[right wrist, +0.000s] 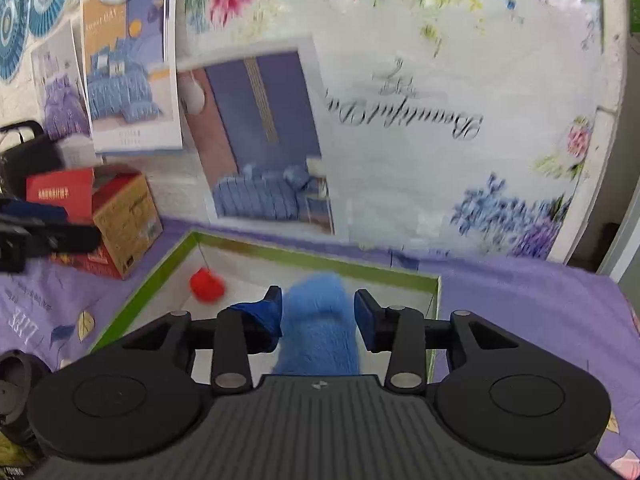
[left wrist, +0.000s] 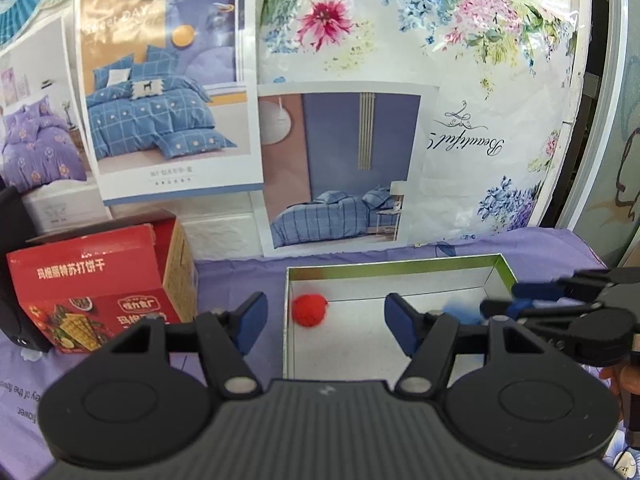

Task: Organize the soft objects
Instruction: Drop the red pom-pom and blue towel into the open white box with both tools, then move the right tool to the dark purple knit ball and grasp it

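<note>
The blue fuzzy piece lies in the shallow box, long axis running 12 to 6 between the right gripper and its spread fingers, which do not visibly pinch it. The red pom-pom sits at the box's 10 o'clock corner. The left gripper is spread and empty; the middle of the box floor is bare.

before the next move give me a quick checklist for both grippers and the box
1. Left gripper empty: ok, jaws wide, nothing between them.
2. Red ball in the box: ok, on its floor near the left wall.
3. Right gripper over the box: ok.
4. Blue fluffy piece let go: cannot tell, it sits between the pads with a gap showing on one side only.
5. Blue piece resting on the box floor: cannot tell, the gripper hides its lower end.
6. Grippers apart: ok, no contact seen.
</note>
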The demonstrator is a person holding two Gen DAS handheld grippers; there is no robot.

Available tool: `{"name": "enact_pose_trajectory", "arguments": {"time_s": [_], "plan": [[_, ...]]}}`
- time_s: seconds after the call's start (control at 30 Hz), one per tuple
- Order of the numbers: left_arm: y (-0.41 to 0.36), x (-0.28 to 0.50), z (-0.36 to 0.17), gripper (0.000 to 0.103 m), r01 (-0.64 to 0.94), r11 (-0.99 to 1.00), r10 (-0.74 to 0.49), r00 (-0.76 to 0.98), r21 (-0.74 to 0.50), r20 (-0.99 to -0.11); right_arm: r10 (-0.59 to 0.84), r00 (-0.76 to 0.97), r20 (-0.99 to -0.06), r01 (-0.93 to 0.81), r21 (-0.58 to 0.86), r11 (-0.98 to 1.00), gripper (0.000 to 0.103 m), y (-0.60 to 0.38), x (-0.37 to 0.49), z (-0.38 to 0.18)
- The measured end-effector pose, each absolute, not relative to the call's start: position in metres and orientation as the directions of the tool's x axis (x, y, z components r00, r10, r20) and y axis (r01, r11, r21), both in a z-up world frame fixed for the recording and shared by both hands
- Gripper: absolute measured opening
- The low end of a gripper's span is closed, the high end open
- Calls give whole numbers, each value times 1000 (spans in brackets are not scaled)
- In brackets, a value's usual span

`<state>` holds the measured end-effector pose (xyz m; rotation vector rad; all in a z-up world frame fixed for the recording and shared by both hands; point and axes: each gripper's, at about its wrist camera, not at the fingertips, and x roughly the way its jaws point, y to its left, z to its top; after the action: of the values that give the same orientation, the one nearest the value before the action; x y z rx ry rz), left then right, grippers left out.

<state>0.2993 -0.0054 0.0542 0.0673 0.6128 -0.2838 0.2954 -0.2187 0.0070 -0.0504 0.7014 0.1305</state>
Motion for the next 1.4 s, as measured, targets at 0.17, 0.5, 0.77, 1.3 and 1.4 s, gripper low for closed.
{"name": "enact_pose_trajectory", "arguments": {"time_s": [0.17,0.5,0.77,1.3,1.4], "plan": [[1,279,62,67,284,959,-234,799,5,-553,110,829,-549,-87,67,994,27,-229,274,28],[24,210,74,68,292,956,-241,818,16,-522,75,876,-477,-53,59,997,30,-234,197,51],[61,128,54,70,272,962,-216,818,28,-534,98,895,-435,-81,57,995,32,-217,104,47],[83,9,-83,70,414,909,-220,572,47,-790,253,690,-678,-271,82,959,34,-168,-34,-53],[83,9,-90,70,411,910,-211,550,42,-808,245,687,-684,-301,38,953,35,-159,-33,-56]]}}
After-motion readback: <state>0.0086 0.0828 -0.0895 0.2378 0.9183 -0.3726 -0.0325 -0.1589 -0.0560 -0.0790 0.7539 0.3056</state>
